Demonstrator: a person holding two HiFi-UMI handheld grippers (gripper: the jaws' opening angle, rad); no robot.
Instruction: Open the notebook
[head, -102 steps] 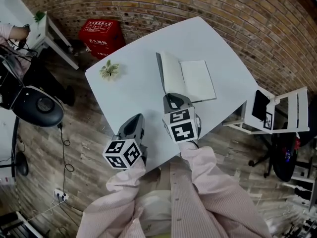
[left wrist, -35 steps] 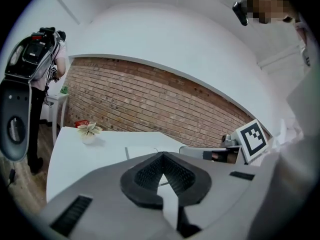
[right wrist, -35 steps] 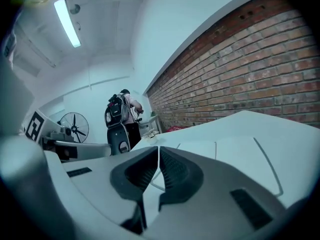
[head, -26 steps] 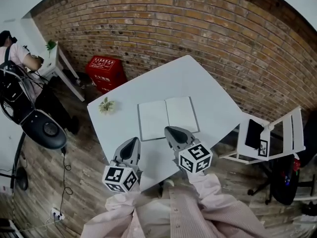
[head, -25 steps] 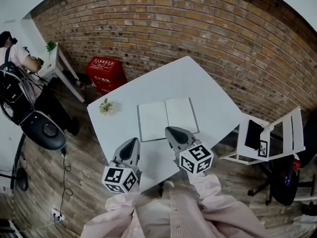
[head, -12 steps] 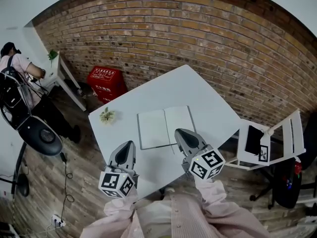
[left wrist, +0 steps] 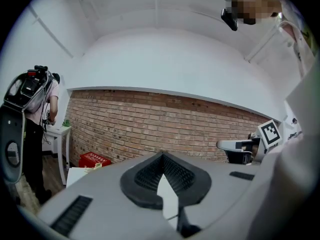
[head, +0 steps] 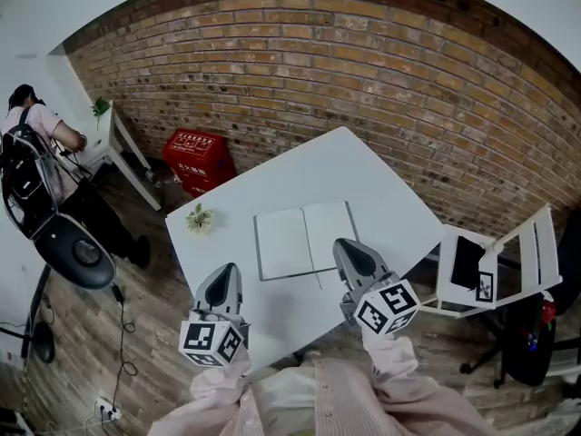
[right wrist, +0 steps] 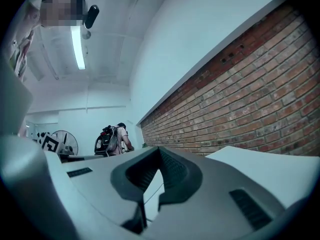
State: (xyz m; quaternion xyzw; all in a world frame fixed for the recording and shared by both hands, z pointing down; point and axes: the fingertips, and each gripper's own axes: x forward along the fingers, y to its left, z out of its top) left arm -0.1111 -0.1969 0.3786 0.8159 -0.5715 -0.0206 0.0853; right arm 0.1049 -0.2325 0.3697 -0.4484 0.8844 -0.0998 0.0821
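Head view: notebook (head: 304, 240) open on table (head: 363, 175), left gripper (head: 226, 270) & right gripper (head: 346, 244) closed, prob. empty

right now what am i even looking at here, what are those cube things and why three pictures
A person wears a head camera and holds a two-jaw gripper in each hand; the marked cubes are part of those. The head view looks down on a white table with a notebook lying open and a small plant sprig. The other two pictures come from cameras on the left gripper and right gripper, looking along their jaws. Both are shut and hold nothing.
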